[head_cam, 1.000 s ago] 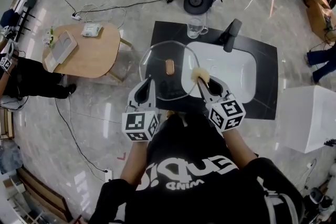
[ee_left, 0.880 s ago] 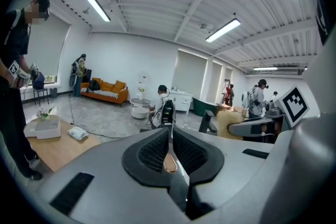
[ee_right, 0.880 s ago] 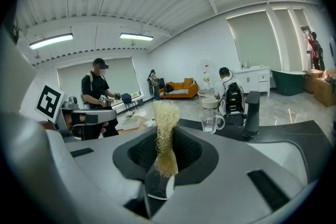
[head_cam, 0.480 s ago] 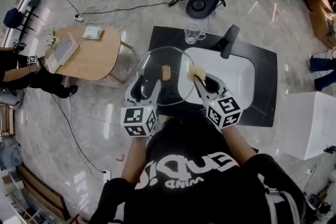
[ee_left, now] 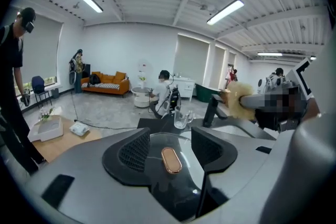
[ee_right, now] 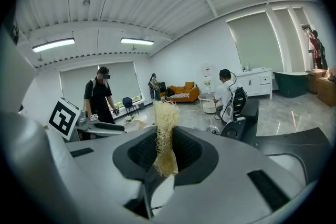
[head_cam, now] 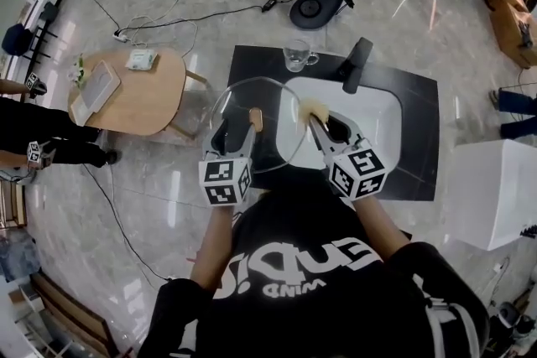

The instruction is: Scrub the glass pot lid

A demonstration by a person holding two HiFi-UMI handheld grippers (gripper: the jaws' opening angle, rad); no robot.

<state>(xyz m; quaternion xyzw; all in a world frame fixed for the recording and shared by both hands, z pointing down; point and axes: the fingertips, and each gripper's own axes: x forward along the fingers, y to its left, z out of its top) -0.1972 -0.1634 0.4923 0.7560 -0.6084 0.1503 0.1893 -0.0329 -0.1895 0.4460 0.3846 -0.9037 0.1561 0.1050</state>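
Lining up: round clear glass pot lid (head_cam: 273, 142) lying on black table (head_cam: 419, 96), copper oval knob (ee_left: 170, 159) dead ahead between my left gripper (ee_left: 170, 144) fingers, just been opening, spread, gripping nothing; right gripper (ee_right: 165, 152) fingers pinching pale fibrous scrubber (ee_right: 165, 134) at lid's right edge.

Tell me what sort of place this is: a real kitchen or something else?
Probably an open office or lab staged for recording, not a home kitchen: a freestanding sink counter, loose cables across the floor, and an orange sofa in the same room.

Clear round glass pot lid (head_cam: 273, 137), copper knob (head_cam: 255, 120) up, rests across the left rim of the sink (head_cam: 379, 120); fibrous scrubber (head_cam: 317, 108) just beside its right edge.
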